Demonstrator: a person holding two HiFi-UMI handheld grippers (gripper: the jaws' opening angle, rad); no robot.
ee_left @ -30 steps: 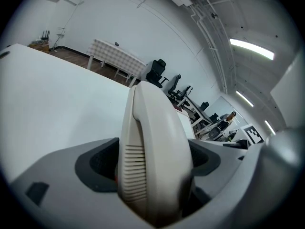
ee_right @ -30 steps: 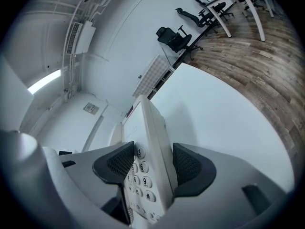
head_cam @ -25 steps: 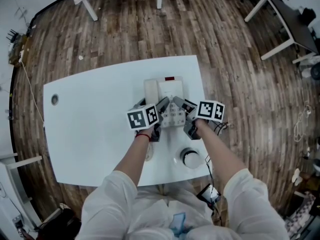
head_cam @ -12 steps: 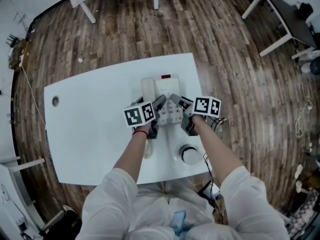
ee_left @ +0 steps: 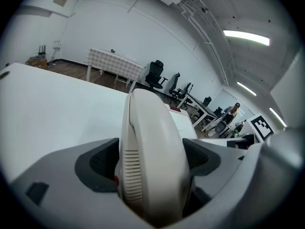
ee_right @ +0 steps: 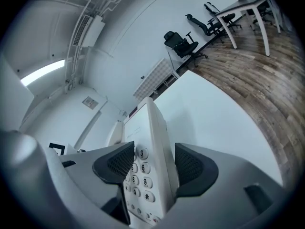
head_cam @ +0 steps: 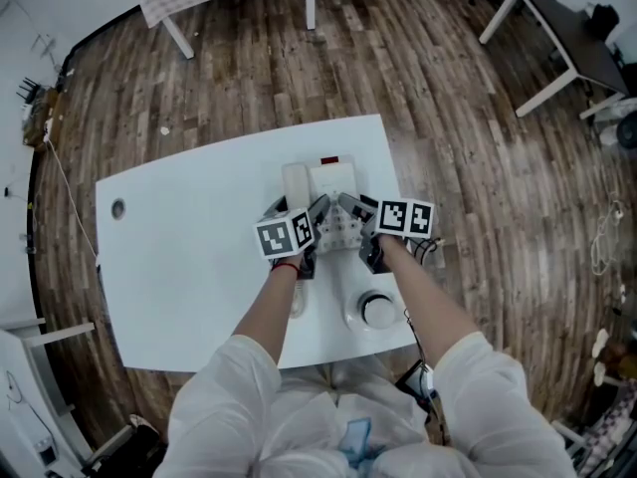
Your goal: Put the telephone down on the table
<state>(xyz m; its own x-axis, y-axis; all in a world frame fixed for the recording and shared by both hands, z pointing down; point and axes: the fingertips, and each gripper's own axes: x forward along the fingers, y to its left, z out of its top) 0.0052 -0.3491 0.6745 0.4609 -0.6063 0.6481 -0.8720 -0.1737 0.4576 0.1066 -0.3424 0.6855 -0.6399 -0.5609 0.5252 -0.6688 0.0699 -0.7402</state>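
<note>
A cream desk telephone (head_cam: pixel 324 180) with a red light at its far end is over the middle of the white table (head_cam: pixel 179 257). Both grippers hold it at its near end. My left gripper (head_cam: pixel 315 217) is shut on the handset (ee_left: pixel 151 156), which fills the space between its dark pads. My right gripper (head_cam: pixel 350 210) is shut on the keypad side of the base (ee_right: pixel 145 142), where the number keys (ee_right: pixel 137 179) show between its pads. I cannot tell whether the phone rests on the table or hangs just above it.
A white round object with a dark centre (head_cam: pixel 378 310) sits on the table near its front edge, under my right forearm. A small pale item (head_cam: pixel 296 302) lies beside my left forearm. A hole (head_cam: pixel 118 208) marks the table's left side. Other tables (head_cam: pixel 557 28) and wooden floor surround it.
Both grippers stay shut on the telephone. They and the phone have shifted only slightly over the table, and the head view has moved a little.
</note>
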